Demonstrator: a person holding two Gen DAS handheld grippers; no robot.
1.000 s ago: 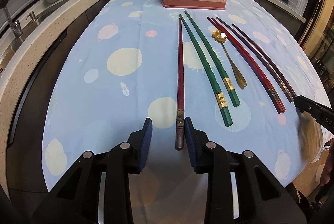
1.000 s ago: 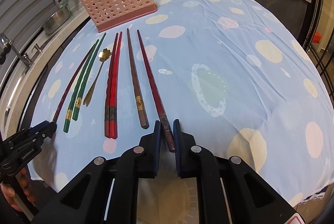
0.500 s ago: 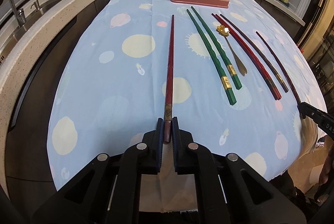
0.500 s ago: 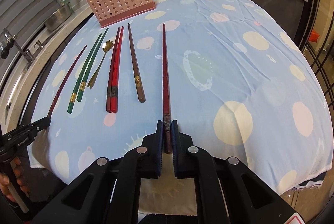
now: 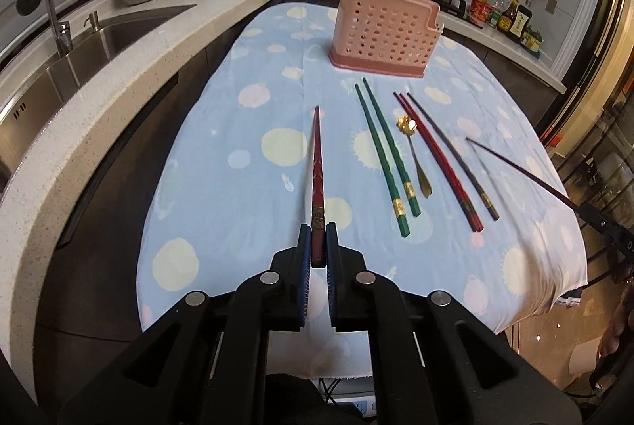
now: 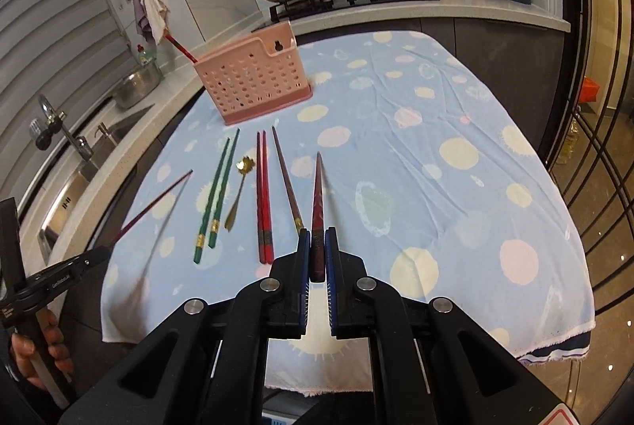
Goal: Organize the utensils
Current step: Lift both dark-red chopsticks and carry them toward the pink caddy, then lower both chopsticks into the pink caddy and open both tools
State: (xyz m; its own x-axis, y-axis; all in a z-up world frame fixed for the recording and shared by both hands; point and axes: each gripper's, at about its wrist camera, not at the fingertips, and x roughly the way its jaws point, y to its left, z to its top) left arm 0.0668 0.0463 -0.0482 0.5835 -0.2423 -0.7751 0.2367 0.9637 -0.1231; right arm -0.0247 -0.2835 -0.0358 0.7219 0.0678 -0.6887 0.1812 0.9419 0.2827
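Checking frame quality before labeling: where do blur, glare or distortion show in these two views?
Left wrist view: fisheye bends the counter edge; glare sits on the gold spoon; the right gripper's chopstick is thin and blurred. Right wrist view: the left gripper's chopstick is streaked by motion, its soft shadow on the tablecloth.

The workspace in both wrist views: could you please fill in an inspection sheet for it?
Surface: tablecloth, blue, spotted, wrinkled.
Job's things: pink holder with one red chopstick inside; green pair, red pair, brown chopstick and gold spoon lying flat.
Clutter: nothing seen.
Grippers: left gripper and right gripper each shut on a dark red chopstick, lifted.
Cables: nothing seen.
Surroundings: sink, pans, sauce bottles.
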